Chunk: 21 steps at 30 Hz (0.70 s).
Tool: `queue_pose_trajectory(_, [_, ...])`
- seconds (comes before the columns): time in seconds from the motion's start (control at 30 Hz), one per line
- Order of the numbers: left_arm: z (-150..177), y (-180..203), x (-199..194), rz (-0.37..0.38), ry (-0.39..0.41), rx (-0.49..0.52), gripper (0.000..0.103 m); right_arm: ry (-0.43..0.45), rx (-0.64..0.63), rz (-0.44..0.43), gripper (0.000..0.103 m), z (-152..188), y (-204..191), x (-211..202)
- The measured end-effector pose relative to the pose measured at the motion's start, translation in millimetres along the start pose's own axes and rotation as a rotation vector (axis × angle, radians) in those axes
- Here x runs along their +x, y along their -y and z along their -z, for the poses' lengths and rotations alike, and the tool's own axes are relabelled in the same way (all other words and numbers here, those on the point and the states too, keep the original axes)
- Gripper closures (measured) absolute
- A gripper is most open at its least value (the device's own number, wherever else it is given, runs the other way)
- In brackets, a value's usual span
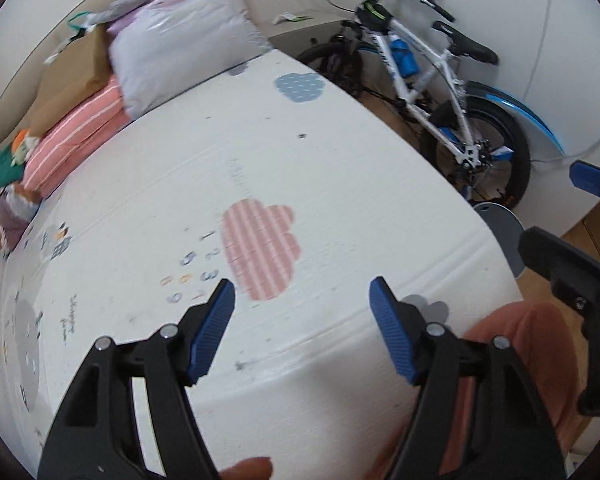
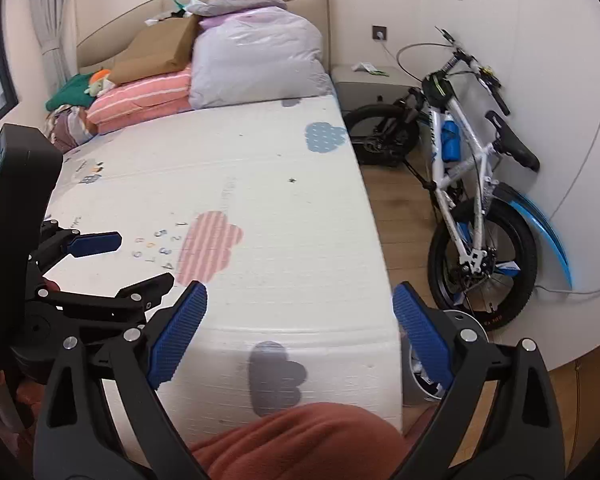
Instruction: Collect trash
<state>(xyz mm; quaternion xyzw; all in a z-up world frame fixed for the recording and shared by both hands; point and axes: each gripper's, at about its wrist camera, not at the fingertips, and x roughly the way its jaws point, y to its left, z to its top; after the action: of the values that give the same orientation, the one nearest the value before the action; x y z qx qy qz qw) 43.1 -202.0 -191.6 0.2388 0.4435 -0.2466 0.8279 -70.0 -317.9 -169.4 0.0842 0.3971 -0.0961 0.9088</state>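
Observation:
My left gripper (image 1: 302, 304) is open and empty, held above a white play mat (image 1: 260, 184) with cloud and number prints that covers the bed. My right gripper (image 2: 300, 312) is open and empty over the mat's near right corner (image 2: 284, 216). The left gripper also shows at the left of the right wrist view (image 2: 112, 256). The right gripper shows at the right edge of the left wrist view (image 1: 572, 216). A small grey trash bin stands on the floor beside the bed (image 2: 432, 364), also seen in the left wrist view (image 1: 500, 236). No loose trash shows on the mat.
Pillows, a bagged quilt (image 2: 256, 68) and a brown paper bag (image 2: 156, 52) are piled at the headboard. A white and blue bicycle (image 2: 476, 184) leans on the right wall. A grey nightstand (image 2: 372, 84) holds wrappers. My knee in rust-coloured cloth (image 2: 300, 440) is at the bottom.

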Motion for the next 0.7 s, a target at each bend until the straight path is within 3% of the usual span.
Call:
queue_pose_trajectory(0.13, [21.8, -52.2, -31.8, -0.08, 0.026, -0.098, 0.027, 0.024, -0.043, -0.059, 0.012, -11.3, -46.9, -17.3])
queue_pose_trajectory(0.37, [52.8, -115.8, -83.8, -0.189, 0.034, -0.229, 0.024, 0.044, -0.108, -0.088, 0.012, -23.1, -104.2, -46.3])
queue_pose_trajectory(0.53, [68.6, -144.5, -110.5, -0.187, 0.025, -0.332, 0.022, 0.059, -0.139, -0.113, 0.01, -30.6, -132.3, -65.3])
queue_pose_trajectory(0.7, [77.7, -159.4, -128.2, -0.184, 0.019, -0.371, 0.021, 0.05, -0.181, -0.133, 0.01, -36.2, -153.8, -72.3])
